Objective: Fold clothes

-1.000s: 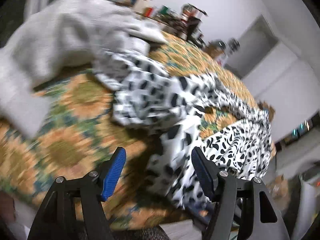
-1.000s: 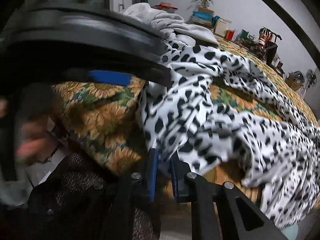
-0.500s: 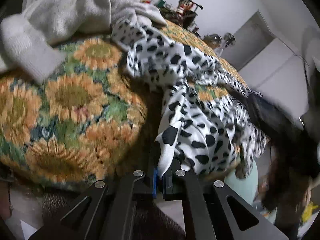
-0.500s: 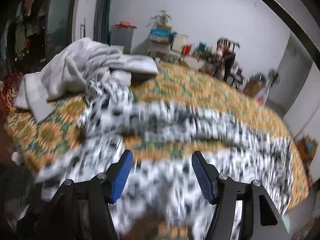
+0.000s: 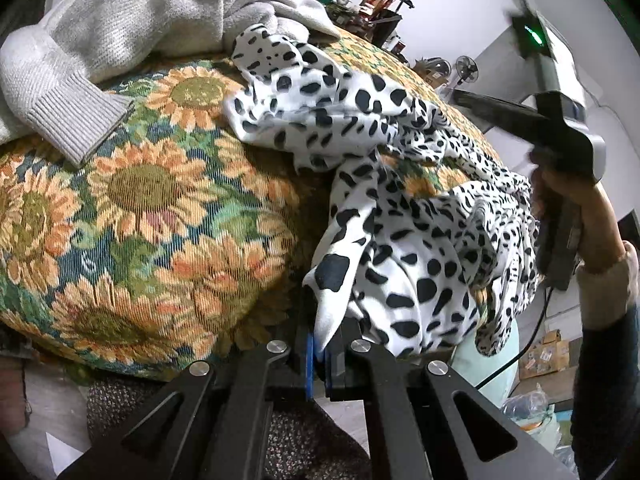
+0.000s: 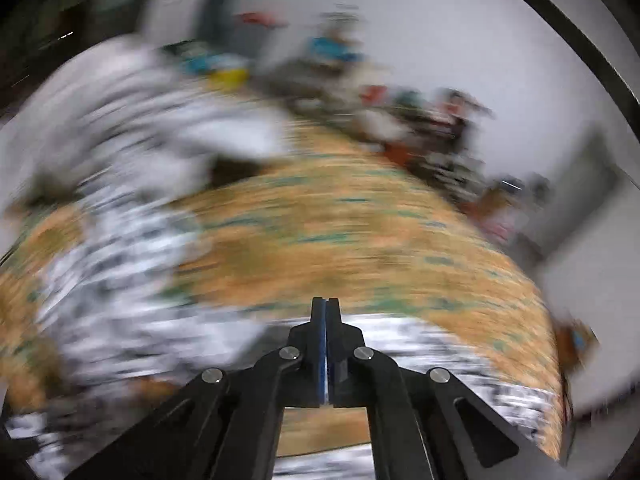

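A white garment with black spots [image 5: 360, 140] lies crumpled across a bed with a sunflower-patterned cover [image 5: 140, 208]. My left gripper [image 5: 320, 356] is shut on a corner of this garment at the bed's near edge. The right gripper's body, held in a hand [image 5: 560, 184], shows at the right of the left wrist view, over the garment's far side. In the blurred right wrist view my right gripper [image 6: 326, 344] is shut with nothing visible between the pads; the spotted garment [image 6: 120, 280] lies left and below it.
A grey knitted sweater [image 5: 120, 32] is piled at the bed's far left. Cluttered shelves [image 5: 372, 0] and fans stand along the far wall. Cardboard boxes [image 5: 548, 352] and a pale green object sit on the floor at right.
My left gripper closed on the garment's corner and holds it. My right gripper let go of the cloth, opened, swung right, and is now shut while moving fast.
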